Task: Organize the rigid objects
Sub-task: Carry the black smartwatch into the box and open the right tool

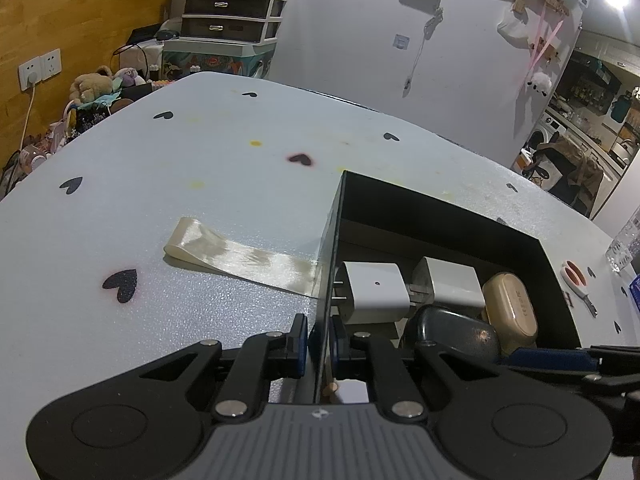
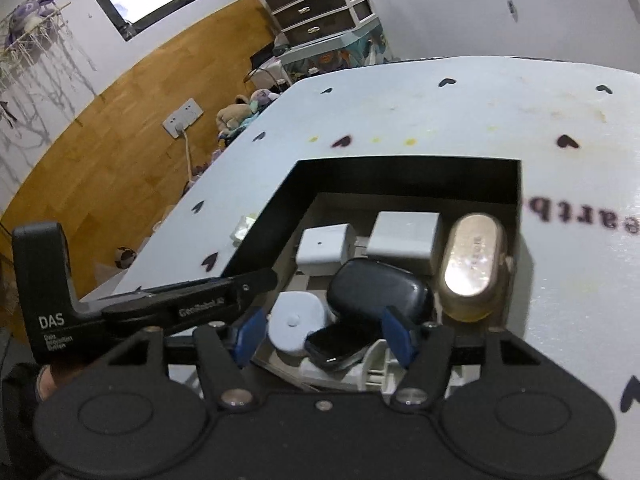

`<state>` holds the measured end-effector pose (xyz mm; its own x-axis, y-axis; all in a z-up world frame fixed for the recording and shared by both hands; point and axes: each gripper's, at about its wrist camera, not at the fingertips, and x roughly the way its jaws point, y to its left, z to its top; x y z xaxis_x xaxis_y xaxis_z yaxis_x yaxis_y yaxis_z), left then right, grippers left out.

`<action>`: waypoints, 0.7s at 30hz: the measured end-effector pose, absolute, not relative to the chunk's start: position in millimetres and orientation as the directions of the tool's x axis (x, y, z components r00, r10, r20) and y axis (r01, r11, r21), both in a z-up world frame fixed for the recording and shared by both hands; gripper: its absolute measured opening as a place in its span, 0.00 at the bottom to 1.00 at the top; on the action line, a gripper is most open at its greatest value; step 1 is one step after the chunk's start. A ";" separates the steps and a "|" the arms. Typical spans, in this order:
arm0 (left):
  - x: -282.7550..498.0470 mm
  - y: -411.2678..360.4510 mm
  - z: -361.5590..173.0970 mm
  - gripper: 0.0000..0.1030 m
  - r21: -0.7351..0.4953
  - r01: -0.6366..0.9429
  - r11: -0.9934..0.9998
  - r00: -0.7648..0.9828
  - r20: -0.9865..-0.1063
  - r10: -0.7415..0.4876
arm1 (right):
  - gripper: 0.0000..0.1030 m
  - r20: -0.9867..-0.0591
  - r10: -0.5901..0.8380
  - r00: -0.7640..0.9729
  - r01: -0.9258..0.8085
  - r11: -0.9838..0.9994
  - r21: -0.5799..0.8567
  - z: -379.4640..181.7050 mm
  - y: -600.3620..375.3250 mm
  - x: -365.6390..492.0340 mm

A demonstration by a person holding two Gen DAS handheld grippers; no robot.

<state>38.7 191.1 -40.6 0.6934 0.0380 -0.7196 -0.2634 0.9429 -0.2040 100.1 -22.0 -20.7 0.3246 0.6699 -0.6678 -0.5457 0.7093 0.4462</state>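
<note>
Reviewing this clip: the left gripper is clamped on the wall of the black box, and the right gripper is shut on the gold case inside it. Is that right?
Not quite. The left gripper is clamped on the black box wall, but the right gripper is open, holding nothing. The right wrist view shows it over a dark case, while the gold case sits untouched to the side.

I am working in a lived-in home, at a pale table (image 1: 200, 168) printed with little black hearts. Plush toys (image 1: 94, 84) are sitting in a heap beside a wood-panelled wall (image 1: 80, 20) with sockets (image 1: 40, 68), a set of plastic drawers (image 1: 236, 4) is standing behind them, and a washing machine (image 1: 546, 134) is showing through a doorway into a kitchen.
</note>
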 end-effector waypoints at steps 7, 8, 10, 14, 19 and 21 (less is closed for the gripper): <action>39.1 188.8 -39.8 0.11 -0.196 -0.265 0.944 0.691 -0.721 0.044 | 0.64 -0.678 0.654 0.335 -0.558 0.718 0.417 -18.1 -28.9 94.9; 39.1 188.8 -39.8 0.11 -0.197 -0.266 0.944 0.691 -0.721 0.044 | 0.64 -0.677 0.654 0.337 -0.560 0.718 0.414 -17.3 -30.1 94.4; 39.2 188.6 -39.9 0.11 -0.197 -0.266 0.944 0.691 -0.721 0.045 | 0.65 -0.674 0.650 0.350 -0.567 0.720 0.400 -14.3 -32.5 92.1; 38.9 188.6 -39.6 0.11 -0.195 -0.267 0.944 0.691 -0.722 0.046 | 0.67 -0.661 0.649 0.376 -0.581 0.721 0.378 -7.0 -38.6 86.8; 38.6 188.7 -39.6 0.11 -0.194 -0.268 0.944 0.691 -0.722 0.047 | 0.71 -0.638 0.644 0.421 -0.582 0.732 0.354 1.9 -55.8 80.3; 38.5 189.0 -39.5 0.11 -0.194 -0.269 0.943 0.690 -0.722 0.048 | 0.73 -0.629 0.631 0.453 -0.576 0.746 0.333 5.5 -65.5 77.9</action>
